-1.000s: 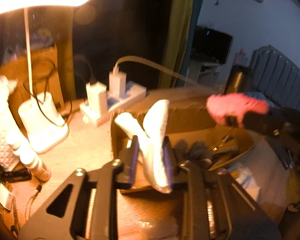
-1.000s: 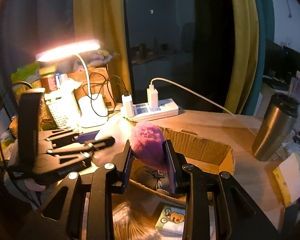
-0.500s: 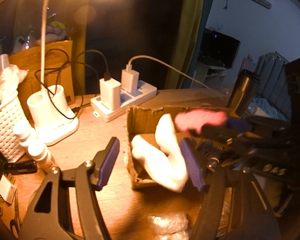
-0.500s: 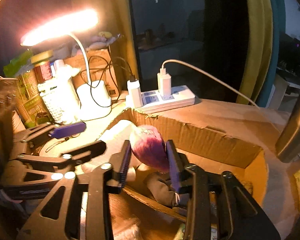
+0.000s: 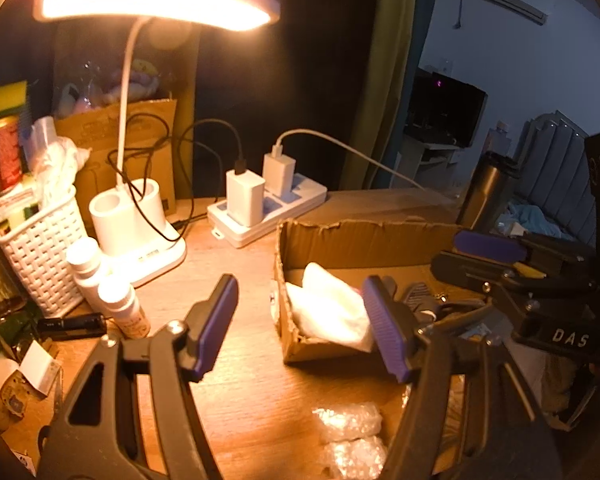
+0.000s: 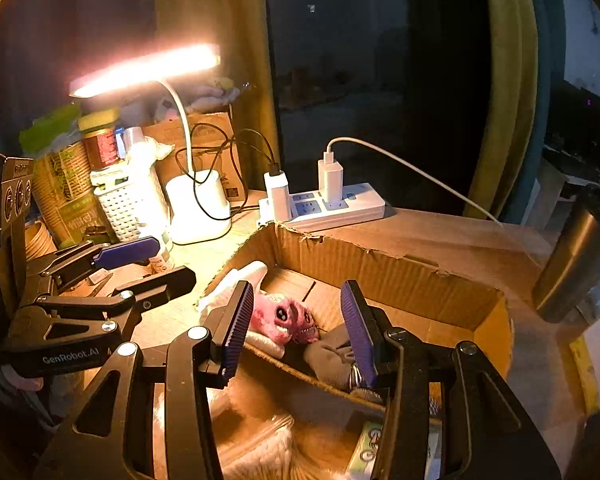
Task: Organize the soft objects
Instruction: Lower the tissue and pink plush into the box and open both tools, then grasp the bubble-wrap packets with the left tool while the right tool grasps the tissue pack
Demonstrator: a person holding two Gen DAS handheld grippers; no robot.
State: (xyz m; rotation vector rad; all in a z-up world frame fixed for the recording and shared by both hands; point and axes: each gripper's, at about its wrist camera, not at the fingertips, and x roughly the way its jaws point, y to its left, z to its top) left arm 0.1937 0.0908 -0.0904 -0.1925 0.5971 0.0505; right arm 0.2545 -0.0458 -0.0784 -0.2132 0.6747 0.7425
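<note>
An open cardboard box stands on the wooden desk. A white sock lies in the box's near left corner. My left gripper is open just in front of that corner, holding nothing, and it shows from the side at the left of the right wrist view. A pink plush toy lies loose in the box on the sock, beside a grey glove. My right gripper hovers over the toy with its jaws opening; the pads do not touch it. One right fingertip shows at the right.
A lit desk lamp and a power strip with chargers stand behind the box. A white basket and small bottles are at the left, a steel tumbler at the right. Bubble wrap lies near the front.
Both grippers opened. The white sock left the left jaws and dropped into the box; the pink toy left the right jaws and now lies in the box. The left gripper drew back.
</note>
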